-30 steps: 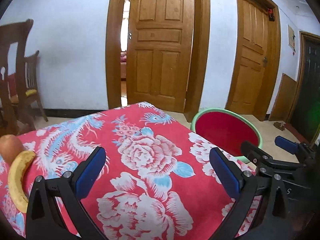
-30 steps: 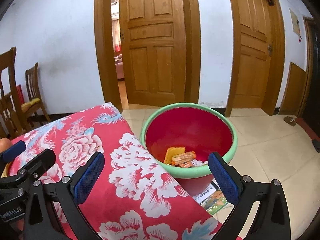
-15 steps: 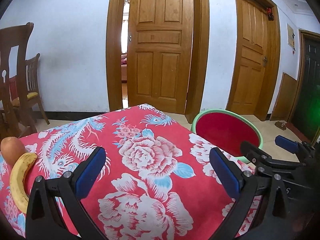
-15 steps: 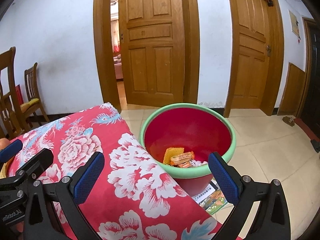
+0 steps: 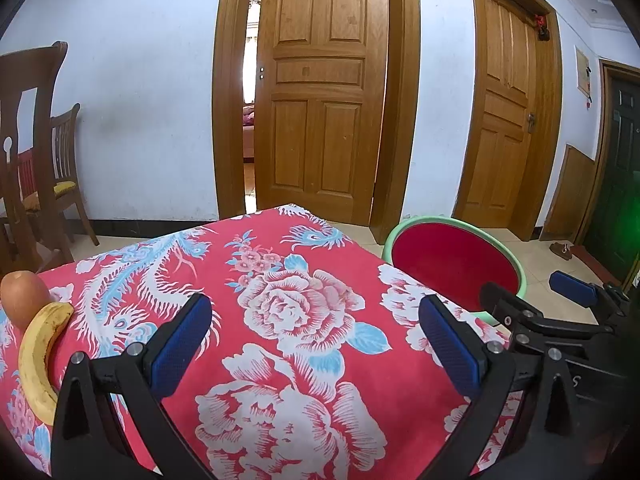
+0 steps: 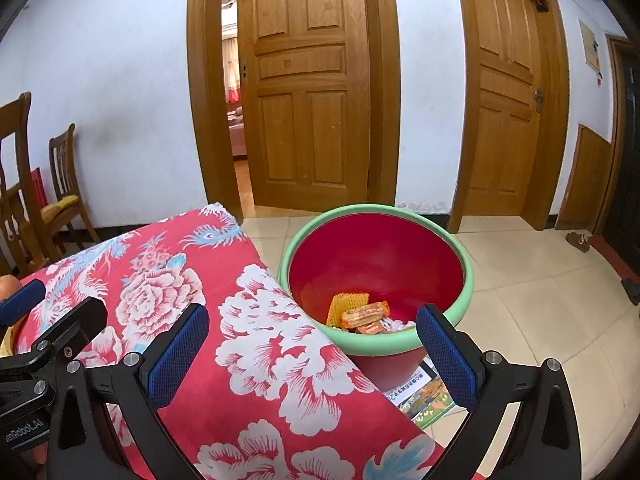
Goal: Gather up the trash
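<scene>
The trash, wrappers and a yellow net, lies at the bottom of the red bin, which stands on the floor against the table's right edge, handy for dropping. I hold my right gripper released and empty near it, my left gripper likewise over the flowered cloth. A banana lies far left; I judge it food, not rubbish.

Bright even daylight, soft shadows, sharp focus, strong fisheye bending, dark vignetted corners, faint green glare far right
</scene>
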A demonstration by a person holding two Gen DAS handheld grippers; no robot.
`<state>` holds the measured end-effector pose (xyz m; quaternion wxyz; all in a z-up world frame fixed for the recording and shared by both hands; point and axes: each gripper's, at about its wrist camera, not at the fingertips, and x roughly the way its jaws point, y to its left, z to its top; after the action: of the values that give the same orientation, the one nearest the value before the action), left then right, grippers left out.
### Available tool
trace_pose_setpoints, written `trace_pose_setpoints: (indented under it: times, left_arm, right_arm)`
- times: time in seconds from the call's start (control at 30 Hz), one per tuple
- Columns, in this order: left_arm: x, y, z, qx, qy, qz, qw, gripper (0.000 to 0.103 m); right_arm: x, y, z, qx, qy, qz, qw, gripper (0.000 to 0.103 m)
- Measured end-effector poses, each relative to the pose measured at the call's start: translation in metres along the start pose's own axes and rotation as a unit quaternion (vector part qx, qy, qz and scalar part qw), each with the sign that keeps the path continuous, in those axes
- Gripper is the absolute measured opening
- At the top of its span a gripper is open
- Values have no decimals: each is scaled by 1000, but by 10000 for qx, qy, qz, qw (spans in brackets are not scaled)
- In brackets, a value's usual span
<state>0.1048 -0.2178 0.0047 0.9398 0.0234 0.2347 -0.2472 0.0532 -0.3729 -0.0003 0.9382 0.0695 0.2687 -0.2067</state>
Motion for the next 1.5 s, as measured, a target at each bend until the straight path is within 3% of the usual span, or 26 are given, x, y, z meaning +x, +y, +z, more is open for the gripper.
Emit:
trace_pose_setpoints:
  times: [1.5]
  left_arm:
    - [6,3,-1,-135,229,20,9996,101]
  right_arm:
    - [3,-2,0,-30,101,-20,9999,103]
